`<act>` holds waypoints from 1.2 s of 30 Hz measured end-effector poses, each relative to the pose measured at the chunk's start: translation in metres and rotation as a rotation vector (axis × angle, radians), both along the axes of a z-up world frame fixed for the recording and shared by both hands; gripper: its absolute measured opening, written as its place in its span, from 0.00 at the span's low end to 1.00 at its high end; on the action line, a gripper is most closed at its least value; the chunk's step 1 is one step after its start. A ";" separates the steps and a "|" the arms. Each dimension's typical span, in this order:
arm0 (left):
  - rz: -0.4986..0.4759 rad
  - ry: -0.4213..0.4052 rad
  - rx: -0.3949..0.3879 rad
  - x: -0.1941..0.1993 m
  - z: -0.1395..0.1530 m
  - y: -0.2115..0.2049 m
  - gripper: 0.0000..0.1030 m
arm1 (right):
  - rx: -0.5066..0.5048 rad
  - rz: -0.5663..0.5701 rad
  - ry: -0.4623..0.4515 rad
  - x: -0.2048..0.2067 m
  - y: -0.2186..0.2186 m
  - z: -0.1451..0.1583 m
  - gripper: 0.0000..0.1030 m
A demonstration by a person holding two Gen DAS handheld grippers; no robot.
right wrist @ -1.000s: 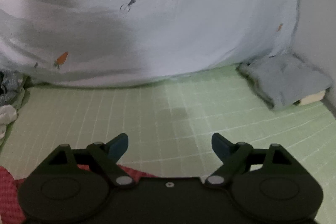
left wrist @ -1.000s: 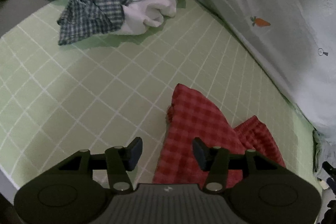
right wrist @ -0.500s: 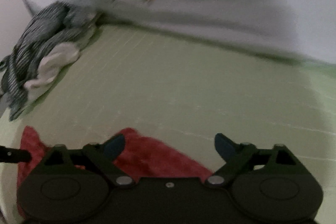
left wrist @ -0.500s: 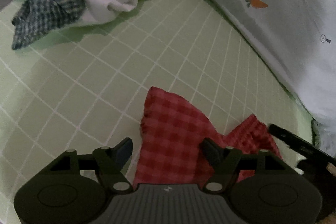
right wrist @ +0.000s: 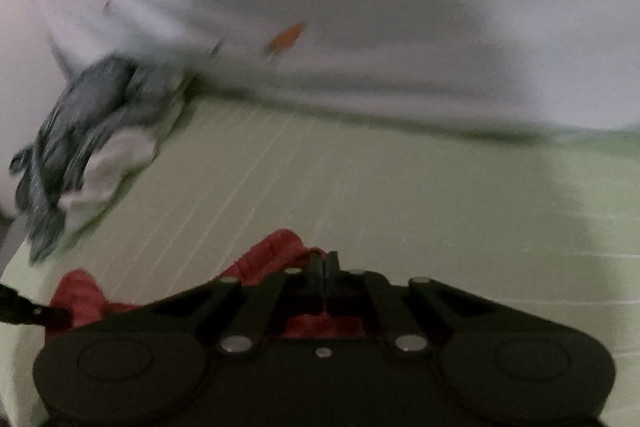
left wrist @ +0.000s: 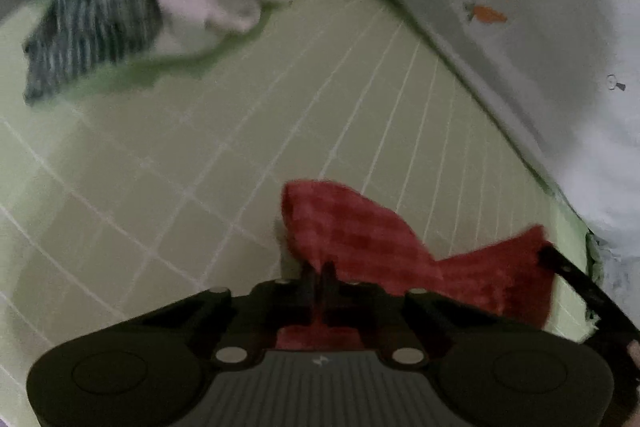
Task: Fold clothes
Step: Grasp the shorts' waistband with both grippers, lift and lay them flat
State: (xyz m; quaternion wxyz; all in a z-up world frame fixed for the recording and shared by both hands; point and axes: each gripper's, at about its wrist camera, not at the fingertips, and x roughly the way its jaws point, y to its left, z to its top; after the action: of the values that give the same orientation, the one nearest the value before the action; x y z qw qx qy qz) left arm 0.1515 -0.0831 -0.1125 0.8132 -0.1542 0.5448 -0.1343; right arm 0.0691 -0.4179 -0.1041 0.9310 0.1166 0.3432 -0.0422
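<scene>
Red checked cloth (left wrist: 352,231), green gridded sheet (left wrist: 168,179).

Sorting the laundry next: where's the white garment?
Far left in both views: white garment lies on the green sheet, tucked against the grey checked clothes.

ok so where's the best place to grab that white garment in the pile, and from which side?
Take the white garment by its rounded bulge that sticks out of the grey checked shirt, coming in from the open green sheet side. That end lies uncovered; the rest is tucked under the pile.

Both wrist views look low and close across the green sheet (left wrist: 240,155), sharing the red cloth (left wrist: 360,239).
</scene>
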 end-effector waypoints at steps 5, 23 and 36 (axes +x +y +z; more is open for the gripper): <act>-0.019 -0.146 0.020 -0.003 0.040 -0.008 0.01 | -0.042 -0.183 -0.129 -0.046 -0.033 0.041 0.01; -0.097 -0.544 -0.006 -0.039 0.178 -0.043 0.00 | -0.113 -0.407 -0.413 -0.126 -0.071 0.138 0.01; 0.011 -0.613 0.037 0.068 0.171 -0.117 0.67 | -0.171 -0.490 -0.326 0.006 -0.131 0.142 0.53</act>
State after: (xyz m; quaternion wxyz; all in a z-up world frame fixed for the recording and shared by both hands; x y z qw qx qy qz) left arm 0.2192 -0.2004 0.0585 0.9430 -0.0946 0.2757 -0.1603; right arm 0.0747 -0.5492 0.0376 0.9424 0.1223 0.1461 -0.2750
